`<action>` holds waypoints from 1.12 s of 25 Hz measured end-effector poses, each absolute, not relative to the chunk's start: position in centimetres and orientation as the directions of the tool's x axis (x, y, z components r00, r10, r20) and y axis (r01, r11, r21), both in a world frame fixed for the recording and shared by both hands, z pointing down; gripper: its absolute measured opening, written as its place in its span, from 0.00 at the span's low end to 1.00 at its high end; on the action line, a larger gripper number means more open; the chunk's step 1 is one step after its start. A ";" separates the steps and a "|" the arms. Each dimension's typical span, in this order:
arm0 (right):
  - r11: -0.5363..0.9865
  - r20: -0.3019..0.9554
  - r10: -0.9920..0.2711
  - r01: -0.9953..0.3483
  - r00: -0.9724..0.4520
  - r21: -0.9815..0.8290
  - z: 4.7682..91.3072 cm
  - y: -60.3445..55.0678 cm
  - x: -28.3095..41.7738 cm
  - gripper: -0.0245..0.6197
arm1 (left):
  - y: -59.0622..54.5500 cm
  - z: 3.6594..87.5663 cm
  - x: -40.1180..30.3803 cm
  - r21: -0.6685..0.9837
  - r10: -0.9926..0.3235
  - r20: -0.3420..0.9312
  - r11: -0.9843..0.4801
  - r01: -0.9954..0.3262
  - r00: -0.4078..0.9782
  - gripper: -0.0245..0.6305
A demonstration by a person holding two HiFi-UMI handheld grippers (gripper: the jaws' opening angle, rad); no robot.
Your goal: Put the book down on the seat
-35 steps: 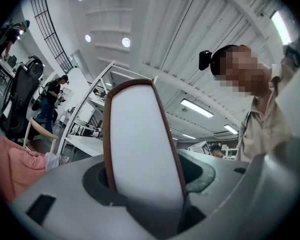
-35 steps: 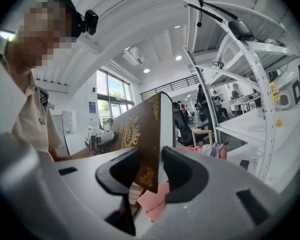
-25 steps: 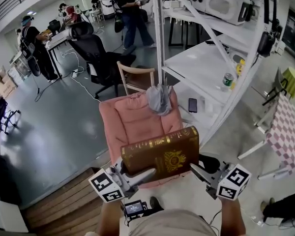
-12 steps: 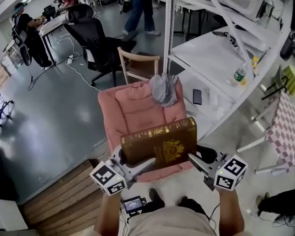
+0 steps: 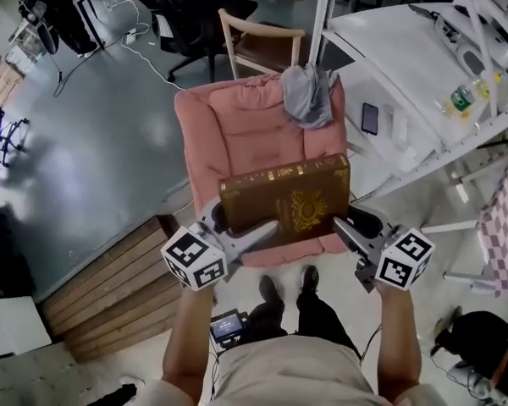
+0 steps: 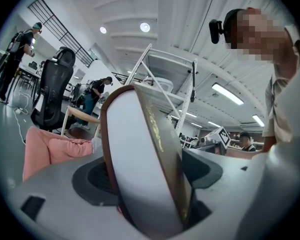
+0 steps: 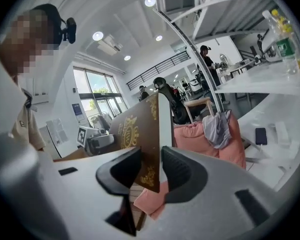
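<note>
A brown, gilt-stamped book [image 5: 286, 203] is held flat over the front of the seat of the pink armchair [image 5: 237, 146], with its spine turned toward the armchair's backrest, where a grey cloth [image 5: 307, 94] is draped. Whether the book's weight is already borne by the seat cushion cannot be told. The left gripper [image 5: 241, 227] is placed at the book's end toward the armchair's left arm. Its jaws are opening, and the book stands loosely between them, no longer pinched. The right gripper [image 5: 349, 225], at the opposite end, is clamped on the book's corner. The lowering is judged nearly done. The right-hand grip remains to be released and both grippers are yet to be drawn clear of the armchair.
</note>
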State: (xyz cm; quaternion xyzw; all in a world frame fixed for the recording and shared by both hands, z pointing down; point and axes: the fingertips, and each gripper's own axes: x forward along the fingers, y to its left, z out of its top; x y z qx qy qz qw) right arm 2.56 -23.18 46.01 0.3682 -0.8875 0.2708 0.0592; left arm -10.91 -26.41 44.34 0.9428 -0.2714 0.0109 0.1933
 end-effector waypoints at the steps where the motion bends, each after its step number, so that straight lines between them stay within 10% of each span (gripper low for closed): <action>1: 0.577 0.312 -0.612 -0.680 -0.726 -0.452 47.2 -23.6 2.6 0.22 | -26.8 45.6 -11.0 0.367 -0.512 0.134 -0.769 -0.523 0.848 0.60; 28: 0.379 0.471 -0.452 -0.642 -0.757 -0.667 74.5 -27.6 2.9 0.22 | -30.9 73.3 -11.1 0.555 -0.461 0.415 -0.554 -0.620 0.784 0.62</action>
